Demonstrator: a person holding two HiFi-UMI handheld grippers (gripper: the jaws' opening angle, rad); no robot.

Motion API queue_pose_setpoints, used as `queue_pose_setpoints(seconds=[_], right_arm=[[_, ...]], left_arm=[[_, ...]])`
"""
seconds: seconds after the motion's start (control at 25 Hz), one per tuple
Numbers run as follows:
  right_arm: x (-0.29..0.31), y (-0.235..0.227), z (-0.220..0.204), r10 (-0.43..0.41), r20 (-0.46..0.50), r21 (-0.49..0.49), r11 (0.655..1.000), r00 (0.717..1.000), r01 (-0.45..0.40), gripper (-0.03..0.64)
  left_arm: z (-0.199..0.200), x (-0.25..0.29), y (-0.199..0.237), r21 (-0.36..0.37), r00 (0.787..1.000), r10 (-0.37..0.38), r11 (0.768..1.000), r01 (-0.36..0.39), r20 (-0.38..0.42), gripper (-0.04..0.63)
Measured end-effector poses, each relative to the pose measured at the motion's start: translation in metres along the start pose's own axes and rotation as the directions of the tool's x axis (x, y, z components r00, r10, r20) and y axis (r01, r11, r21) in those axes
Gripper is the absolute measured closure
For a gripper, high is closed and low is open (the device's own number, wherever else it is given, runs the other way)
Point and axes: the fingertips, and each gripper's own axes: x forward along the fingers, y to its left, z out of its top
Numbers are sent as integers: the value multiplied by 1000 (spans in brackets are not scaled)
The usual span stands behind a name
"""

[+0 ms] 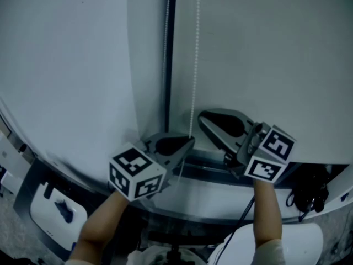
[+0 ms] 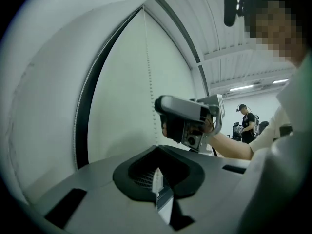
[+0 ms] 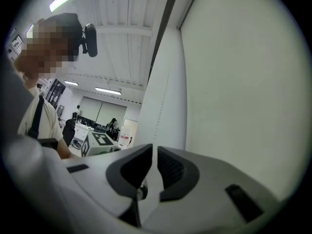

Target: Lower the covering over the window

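**Step in hand (judged):** a hand-over-hand pull on the bead chain (image 1: 194,65) to run the roller blind (image 1: 265,54) down. The blind's pale fabric hangs on both sides of the dark upright (image 1: 170,48). Its bottom edge cannot be made out, so the travel left is unknown.

**Claw state:** the left claw (image 2: 157,167) is closed, with the chain pinched between its pads. The right claw (image 3: 154,152) stands slightly apart with nothing between its pads. It sits higher than the left claw and just beside the chain.

**Recommended practice:**
1. The right claw takes the chain above the left claw, seats it in the middle of the pads and closes fully before the left claw lets go.
2. Each pull runs straight down along the chain's own line. A sideways pull risks the beads slipping from the pads.
3. A second strand (image 1: 166,32) hangs beside the upright, and pulling it would probably raise the blind. The operator checks the direction on a short stroke first.
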Motion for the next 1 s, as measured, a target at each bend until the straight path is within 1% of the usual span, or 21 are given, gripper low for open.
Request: queue_pose_setpoints(seconds=[0.12, 0.24, 0.4, 0.56, 0.76, 0.88, 1.0], right_arm=[[21, -1, 4, 7, -12, -4, 1000, 1000, -7, 571], [21, 7, 8, 28, -27, -18, 999, 999, -29, 555], [23, 9, 9, 52, -11, 15, 999, 999, -52, 548], [30, 7, 9, 65, -18, 17, 998, 998, -64, 548], [31, 9, 15, 62, -3, 7, 998, 998, -62, 549], [31, 11, 17, 68, -6, -6, 998, 998, -68, 593], [31, 11, 17, 64, 6, -19, 998, 998, -64, 603]], left_arm=[[-21, -5, 6, -22, 1000, 3, 1000, -3, -17, 577], [-41, -7, -1, -40, 999, 6, 999, -7, -44, 577], [-77, -6, -6, -74, 994, -9, 997, 1, -109, 577], [-108, 0, -8, -112, 986, -25, 994, 6, -162, 577], [-121, -1, -6, -126, 983, -27, 992, 5, -180, 577], [-120, 0, -9, -122, 984, -32, 992, 11, -177, 577], [-119, -2, -9, -120, 985, -37, 993, 16, -170, 577]])
